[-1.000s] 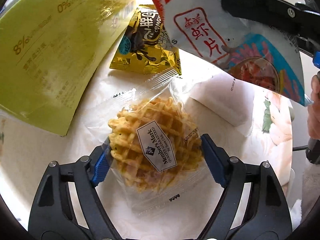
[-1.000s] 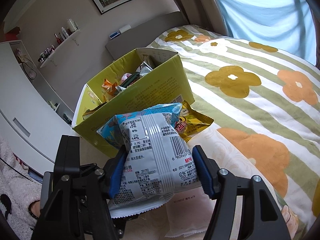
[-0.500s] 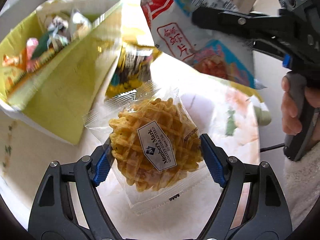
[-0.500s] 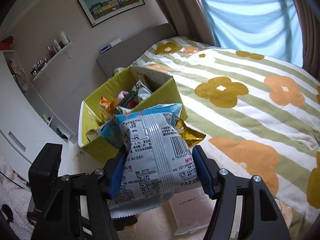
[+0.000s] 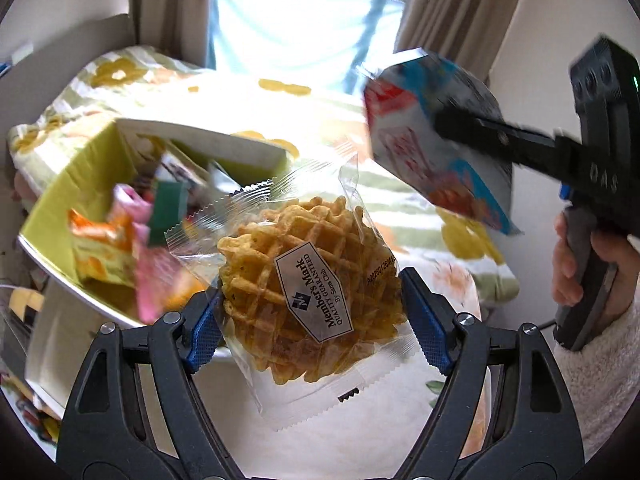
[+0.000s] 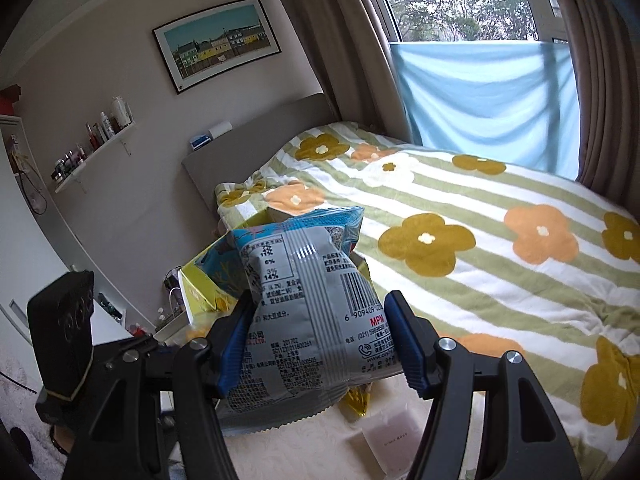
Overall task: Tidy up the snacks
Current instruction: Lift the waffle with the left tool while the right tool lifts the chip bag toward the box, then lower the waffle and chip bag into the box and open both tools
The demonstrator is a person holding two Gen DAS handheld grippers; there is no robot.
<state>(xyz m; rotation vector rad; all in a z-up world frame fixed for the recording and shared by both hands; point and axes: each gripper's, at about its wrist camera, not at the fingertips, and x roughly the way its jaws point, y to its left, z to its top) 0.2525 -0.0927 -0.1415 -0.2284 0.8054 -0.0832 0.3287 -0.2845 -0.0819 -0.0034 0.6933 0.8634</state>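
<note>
The left hand-held gripper [image 5: 310, 322] squeezes a waffle packet [image 5: 308, 304] between its blue, bumpy pads. The wrapper is clear and crinkly, with zigzag ends. Inside sits a round, golden waffle with a criss-cross grid, and a white label is stuck on the front. The packet hangs in the air, above and just beside an open yellow-green cardboard box [image 5: 88, 168]. The box stands on the bed [image 6: 500, 280] and is full of small bright snack packets, blurry here.

The right hand-held gripper [image 6: 316, 344] is clamped on a puffy chip bag [image 6: 304, 304]. Its back is shiny grey with a barcode and small print; its front is blue, red and white. This bag also hangs in the air, over the box's near side. A hand [image 5: 576, 268] holds the gripper's handle.

The bed cover looks soft, with green stripes and big orange and mustard flowers.
</note>
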